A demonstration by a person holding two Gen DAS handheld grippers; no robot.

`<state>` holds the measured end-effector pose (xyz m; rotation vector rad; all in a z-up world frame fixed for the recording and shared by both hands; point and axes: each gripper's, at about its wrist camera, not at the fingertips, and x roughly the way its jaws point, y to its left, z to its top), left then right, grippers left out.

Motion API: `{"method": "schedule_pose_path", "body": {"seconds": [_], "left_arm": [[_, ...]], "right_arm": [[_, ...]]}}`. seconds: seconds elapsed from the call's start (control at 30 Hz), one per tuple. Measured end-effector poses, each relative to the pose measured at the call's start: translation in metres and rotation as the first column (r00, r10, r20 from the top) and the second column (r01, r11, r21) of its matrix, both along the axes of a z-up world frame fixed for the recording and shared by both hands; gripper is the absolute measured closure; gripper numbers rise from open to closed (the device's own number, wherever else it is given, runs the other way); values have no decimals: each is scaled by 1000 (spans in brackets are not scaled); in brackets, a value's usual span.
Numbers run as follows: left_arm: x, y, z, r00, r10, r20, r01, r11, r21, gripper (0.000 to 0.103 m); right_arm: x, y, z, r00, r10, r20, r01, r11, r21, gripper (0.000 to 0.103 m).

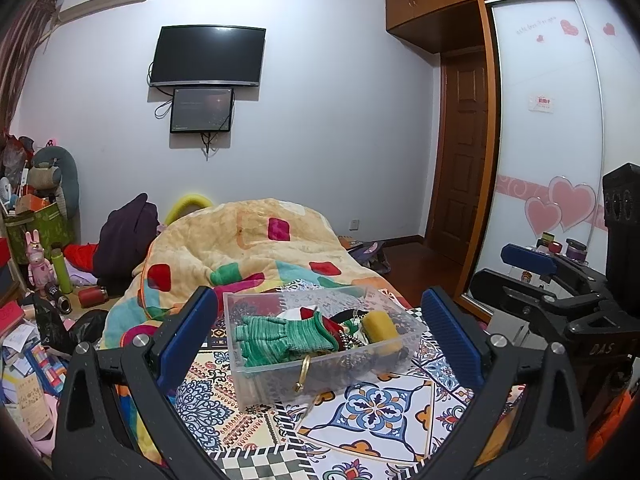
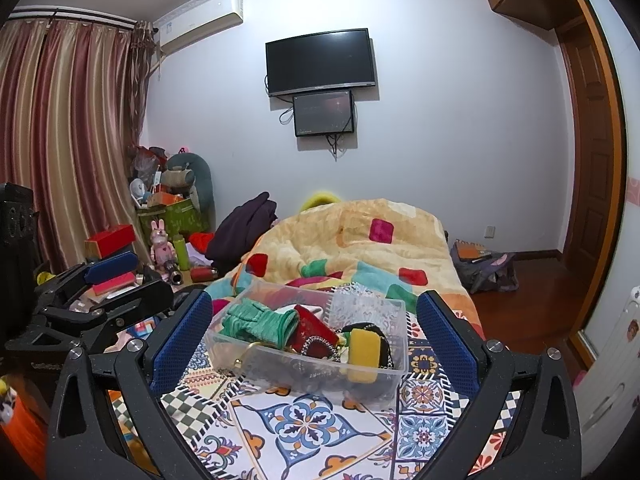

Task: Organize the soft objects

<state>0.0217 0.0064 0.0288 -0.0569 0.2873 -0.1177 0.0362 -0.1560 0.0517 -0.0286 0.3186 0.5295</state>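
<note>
The clear plastic bin (image 1: 320, 344) sits on the bed, on a patterned tile-print cloth (image 1: 380, 408), right in front of both of your grippers. Inside it lies a green knit glove (image 1: 280, 336), a yellow sponge (image 1: 382, 330), a red soft thing (image 2: 314, 328) and something black with a shiny beaded edge (image 2: 368, 330). These are piled on each other, so you cannot tell just what the red and black things are. A gold ring-shaped thing (image 1: 305, 372) hangs over the bin's near wall.

Your left gripper (image 1: 320, 332) has its blue fingers (image 1: 186, 336) spread wide, one on each side of the bin, and they hold nothing. Your right gripper (image 2: 314, 340) is spread wide too, with the bin between its fingers (image 2: 180, 340), not touching it. The bottoms of both grippers are cut off by the picture edge.

Behind the bin is a fluffy yellow blanket (image 1: 248, 248) with colored squares. A yellow curved thing (image 1: 188, 204) peeks out behind it, mostly hidden. A dark TV (image 1: 208, 56) hangs on the far wall.
</note>
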Motion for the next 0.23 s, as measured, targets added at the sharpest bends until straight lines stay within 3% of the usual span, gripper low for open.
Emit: {"method": "schedule_pose_path", "body": {"seconds": [0.23], "left_arm": [[1, 0, -1, 1000, 1, -11, -1, 1000, -9, 0]], "right_arm": [[2, 1, -3, 1000, 0, -16, 0, 1000, 1, 0]]}}
